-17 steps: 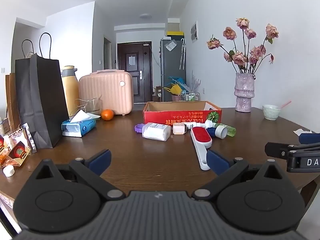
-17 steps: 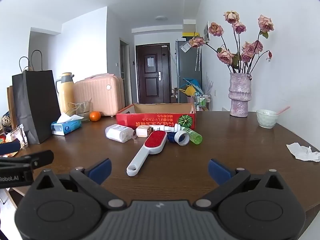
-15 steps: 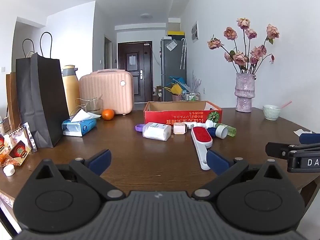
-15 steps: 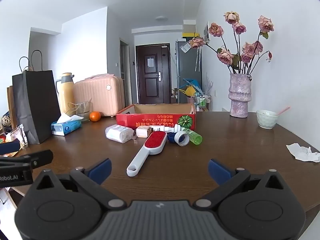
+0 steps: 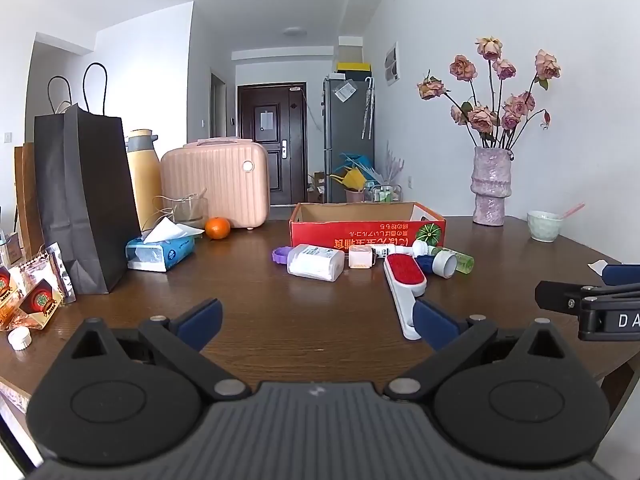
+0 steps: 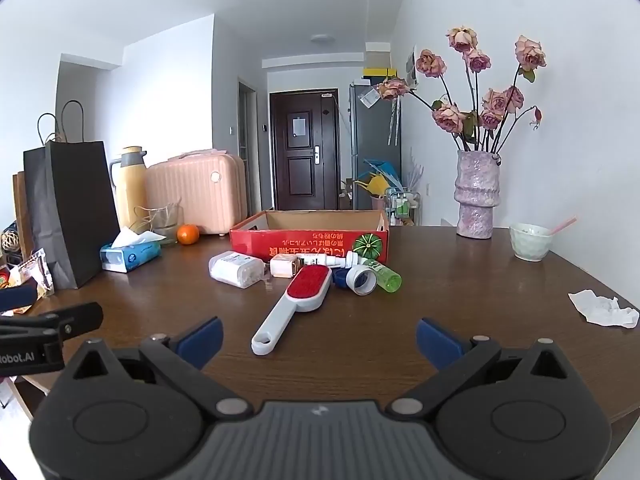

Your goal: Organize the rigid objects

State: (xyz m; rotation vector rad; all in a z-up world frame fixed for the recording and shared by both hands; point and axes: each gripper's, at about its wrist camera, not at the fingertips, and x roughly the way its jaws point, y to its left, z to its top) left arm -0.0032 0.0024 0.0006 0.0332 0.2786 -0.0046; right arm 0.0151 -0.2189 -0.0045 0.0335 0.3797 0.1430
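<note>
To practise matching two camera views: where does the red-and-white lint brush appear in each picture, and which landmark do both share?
Left wrist view: lint brush lies right of centre, handle toward the camera.
Right wrist view: lint brush lies near centre, handle angled lower left.
Shared landmark: the red cardboard box just behind it.

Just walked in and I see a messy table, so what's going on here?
A person holds a gripper in each hand above a dark wooden table. The left gripper and right gripper are both open and hold nothing. A white lint brush with a red pad, a white plastic bottle, a green tube and other small items lie in front of an open red cardboard box. Nothing has been picked up yet.
</note>
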